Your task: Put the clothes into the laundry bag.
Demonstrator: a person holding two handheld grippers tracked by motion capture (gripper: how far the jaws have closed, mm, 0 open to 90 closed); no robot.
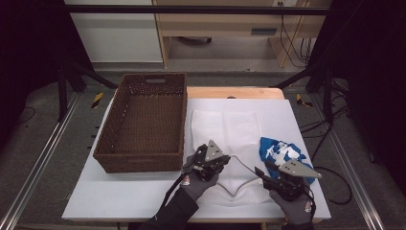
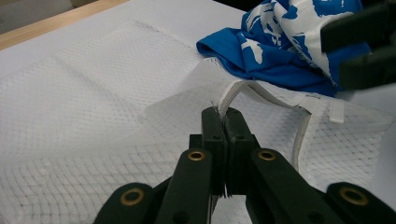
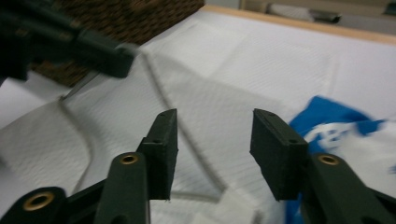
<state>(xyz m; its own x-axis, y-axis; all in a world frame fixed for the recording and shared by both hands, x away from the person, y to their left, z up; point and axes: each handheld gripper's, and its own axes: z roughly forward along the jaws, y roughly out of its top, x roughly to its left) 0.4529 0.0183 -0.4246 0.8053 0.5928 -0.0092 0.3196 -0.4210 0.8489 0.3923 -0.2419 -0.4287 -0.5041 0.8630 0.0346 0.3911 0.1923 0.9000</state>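
A white mesh bag [image 1: 225, 129] lies flat on the white table, right of the basket. My left gripper [image 1: 229, 158] is shut on the bag's banded edge [image 2: 226, 116] and holds that edge lifted a little off the cloth. A crumpled blue and white garment [image 1: 280, 151] lies at the bag's right side [image 2: 280, 51]. My right gripper [image 1: 258, 171] hovers just above the bag's near right part, beside the garment. In the right gripper view its jaws [image 3: 215, 135] stand open with nothing between them, the mesh [image 3: 219, 79] below and the garment [image 3: 336, 126] to the right.
A brown wicker basket [image 1: 139, 162] stands on the left half of the table, close to my left hand. The white table top [image 1: 119, 191] runs bare in front of the basket. A wooden edge [image 1: 234, 91] borders the far side.
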